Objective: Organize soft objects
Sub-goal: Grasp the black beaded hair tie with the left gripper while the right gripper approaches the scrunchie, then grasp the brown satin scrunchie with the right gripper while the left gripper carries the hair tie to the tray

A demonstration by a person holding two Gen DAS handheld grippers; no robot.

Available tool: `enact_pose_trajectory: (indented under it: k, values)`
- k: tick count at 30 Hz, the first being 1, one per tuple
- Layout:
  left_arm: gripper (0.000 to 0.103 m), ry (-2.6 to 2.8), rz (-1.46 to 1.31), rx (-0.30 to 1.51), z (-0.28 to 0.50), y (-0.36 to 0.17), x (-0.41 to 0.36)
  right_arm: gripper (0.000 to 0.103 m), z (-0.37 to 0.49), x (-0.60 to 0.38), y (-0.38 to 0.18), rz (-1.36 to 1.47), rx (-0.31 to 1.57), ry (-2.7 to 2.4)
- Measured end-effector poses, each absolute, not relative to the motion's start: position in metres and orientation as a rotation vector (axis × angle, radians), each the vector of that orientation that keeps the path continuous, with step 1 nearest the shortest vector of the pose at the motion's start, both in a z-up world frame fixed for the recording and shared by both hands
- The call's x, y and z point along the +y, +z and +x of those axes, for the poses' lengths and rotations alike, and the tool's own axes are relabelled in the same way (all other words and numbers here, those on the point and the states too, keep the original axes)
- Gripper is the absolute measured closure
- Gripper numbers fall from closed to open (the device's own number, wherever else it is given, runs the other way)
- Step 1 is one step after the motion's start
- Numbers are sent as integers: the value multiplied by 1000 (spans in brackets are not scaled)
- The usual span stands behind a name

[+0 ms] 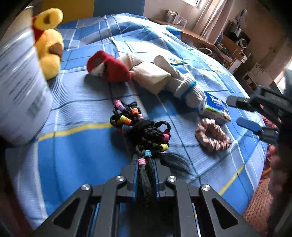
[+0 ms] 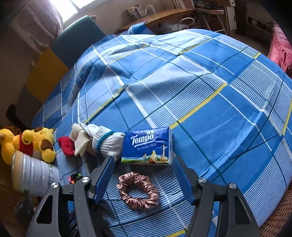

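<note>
bg: wooden desk [image 2: 155, 16] far side | teal chair [image 2: 76, 38] by bed | window curtain [image 1: 209, 16]

Woven cotton-like bedsheet [image 2: 209, 102], matt, finely ribbed in the pale checks. Satin scrunchie [image 2: 138, 190], glossy and crinkled. Glossy plastic wrap on the Tempo tissue pack [image 2: 147, 145]. Fuzzy plush on the yellow bear toy [image 2: 32, 142]. Ribbed knit socks [image 2: 107, 144]. Braided synthetic hair [image 1: 146, 134] with shiny plastic beads. Matt black gripper frame, polished metal screws.
</note>
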State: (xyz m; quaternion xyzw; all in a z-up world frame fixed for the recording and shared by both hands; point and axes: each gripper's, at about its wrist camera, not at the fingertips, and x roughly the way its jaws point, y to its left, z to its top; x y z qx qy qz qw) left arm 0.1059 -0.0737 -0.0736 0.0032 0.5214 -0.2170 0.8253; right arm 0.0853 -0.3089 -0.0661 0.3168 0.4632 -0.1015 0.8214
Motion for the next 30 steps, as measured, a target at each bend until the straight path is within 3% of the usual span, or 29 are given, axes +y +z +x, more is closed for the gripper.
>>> enact_pose_trajectory:
  k: [8, 20, 30]
  values:
    - [90, -496, 81, 1057, 46, -79, -55, 36, 71, -333, -68, 764, 934, -309]
    - [90, -521, 134, 973, 35, -83, -54, 36, 83, -316, -75, 723, 995, -231]
    - [90, -529, 103, 967, 35, -84, -50, 33, 106, -249, -89, 391, 1173, -71]
